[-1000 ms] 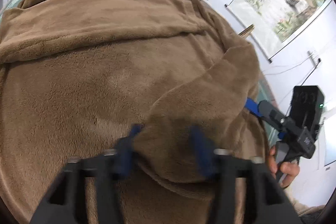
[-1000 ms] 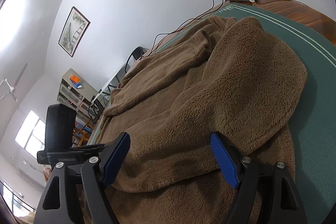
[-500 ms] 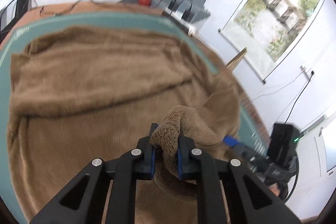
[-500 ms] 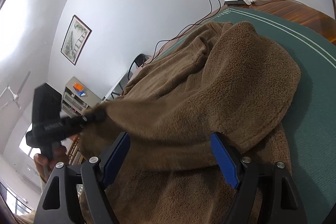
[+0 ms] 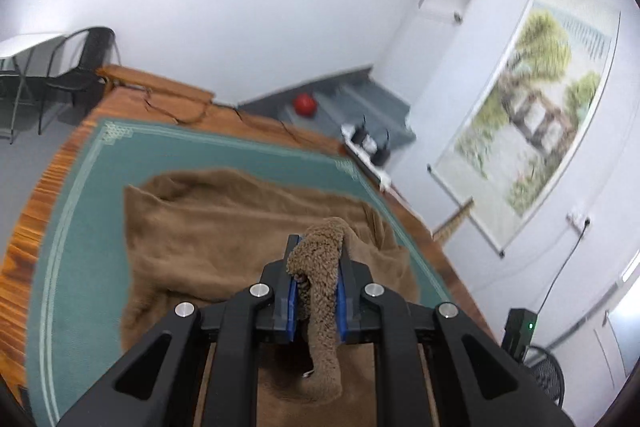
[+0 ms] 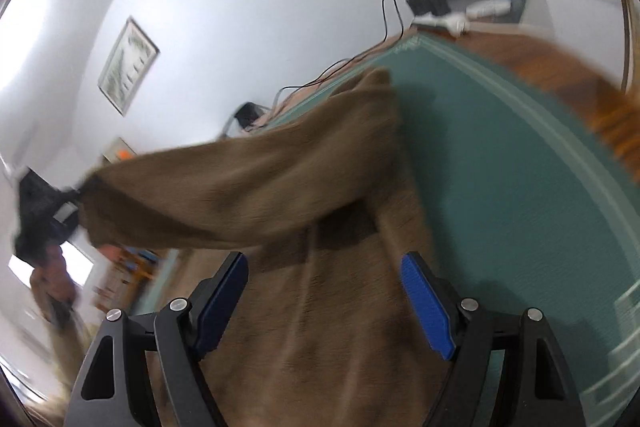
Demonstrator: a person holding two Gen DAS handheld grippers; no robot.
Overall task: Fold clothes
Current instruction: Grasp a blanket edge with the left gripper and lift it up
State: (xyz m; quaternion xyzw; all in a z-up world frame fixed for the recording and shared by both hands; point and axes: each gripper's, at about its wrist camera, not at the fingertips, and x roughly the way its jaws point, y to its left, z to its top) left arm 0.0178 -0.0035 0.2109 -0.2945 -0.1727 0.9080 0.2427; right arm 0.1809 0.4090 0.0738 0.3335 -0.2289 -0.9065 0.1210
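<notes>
A brown fleece garment (image 5: 224,227) lies on a green mat (image 5: 80,227) on a wooden table. My left gripper (image 5: 316,279) is shut on a bunched fold of the garment and holds it raised above the rest of the cloth. In the right wrist view the lifted part of the garment (image 6: 248,195) stretches up to the left gripper (image 6: 40,211) at the far left. My right gripper (image 6: 324,303) is open, low over the garment, with cloth between its blue pads (image 6: 424,307) but not pinched.
Bare green mat (image 6: 520,187) lies right of the garment. A power strip and cables (image 5: 368,155) sit at the table's far edge. A scroll painting (image 5: 532,115) hangs on the right wall. A black chair (image 5: 72,75) stands far left.
My left gripper closed on a fold of the garment and lifted it high, pulling the cloth up and back. My right gripper stayed open and shifted over the cloth.
</notes>
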